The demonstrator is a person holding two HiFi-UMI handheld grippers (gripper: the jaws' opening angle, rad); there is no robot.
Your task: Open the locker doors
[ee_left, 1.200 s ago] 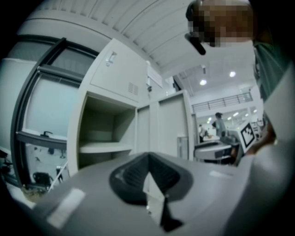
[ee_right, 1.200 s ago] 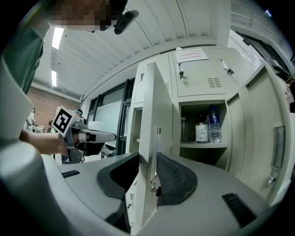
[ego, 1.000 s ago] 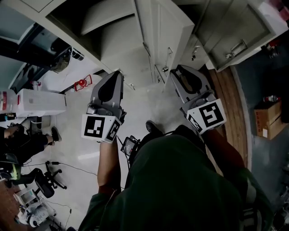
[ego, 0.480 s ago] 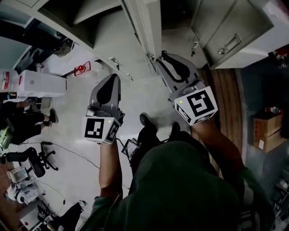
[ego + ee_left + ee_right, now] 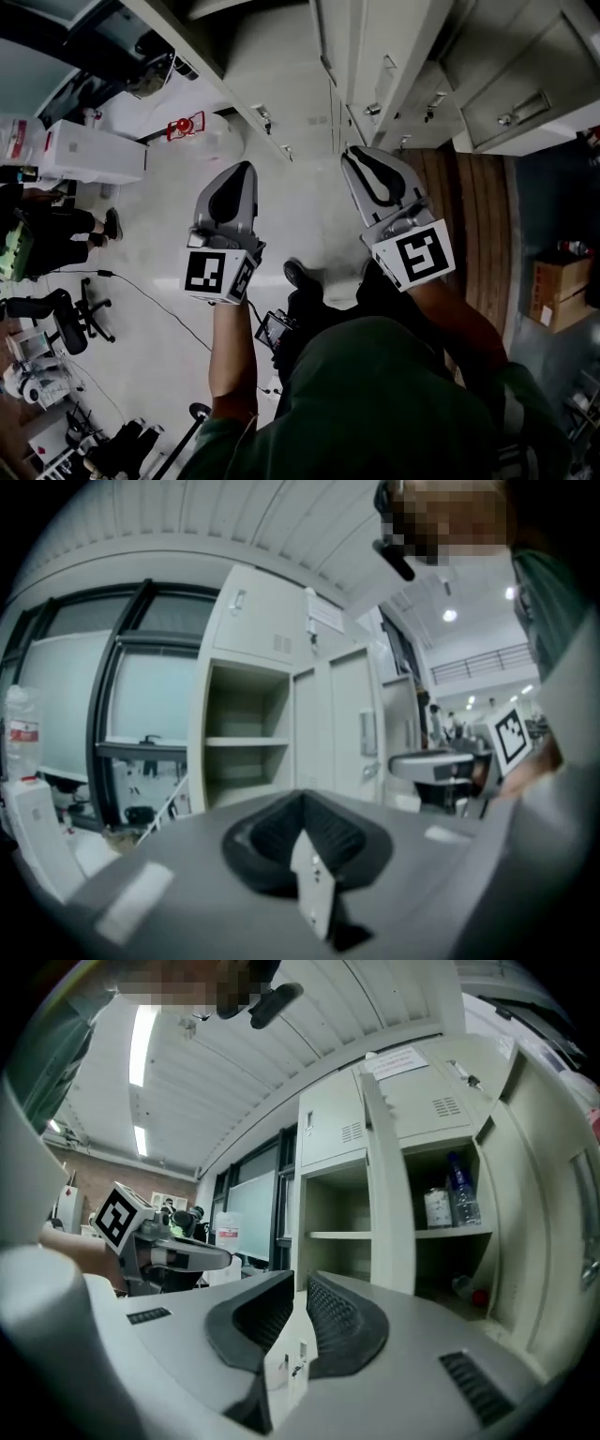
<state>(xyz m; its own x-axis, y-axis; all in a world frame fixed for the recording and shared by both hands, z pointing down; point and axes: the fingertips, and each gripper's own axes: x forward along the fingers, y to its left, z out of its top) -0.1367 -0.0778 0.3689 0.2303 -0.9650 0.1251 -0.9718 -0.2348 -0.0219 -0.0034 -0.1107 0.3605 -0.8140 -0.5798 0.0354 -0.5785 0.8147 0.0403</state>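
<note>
The locker bank (image 5: 394, 1101) is partly opened. In the right gripper view 2 tall compartments stand open: an empty one with a shelf (image 5: 333, 1235), and toward the bank's right edge one with bottles (image 5: 450, 1194) on its shelf and its door (image 5: 553, 1232) swung out. The small vented doors (image 5: 330, 1131) along the bank's top edge are closed.

In the left gripper view an open compartment (image 5: 239, 752) shows at the bank's left edge. I cannot tell whether it is 1 of those 2. The tall doors (image 5: 342, 724) just beside it look closed. I judge the work about half done, with those doors and the top row left.

The left gripper (image 5: 302, 801) has its jaws pressed together on nothing. The right gripper (image 5: 298, 1283) has just been closing. Only a narrow slit remains between its pads and nothing sits in it. Both hang in front of the bank and touch no door.
</note>
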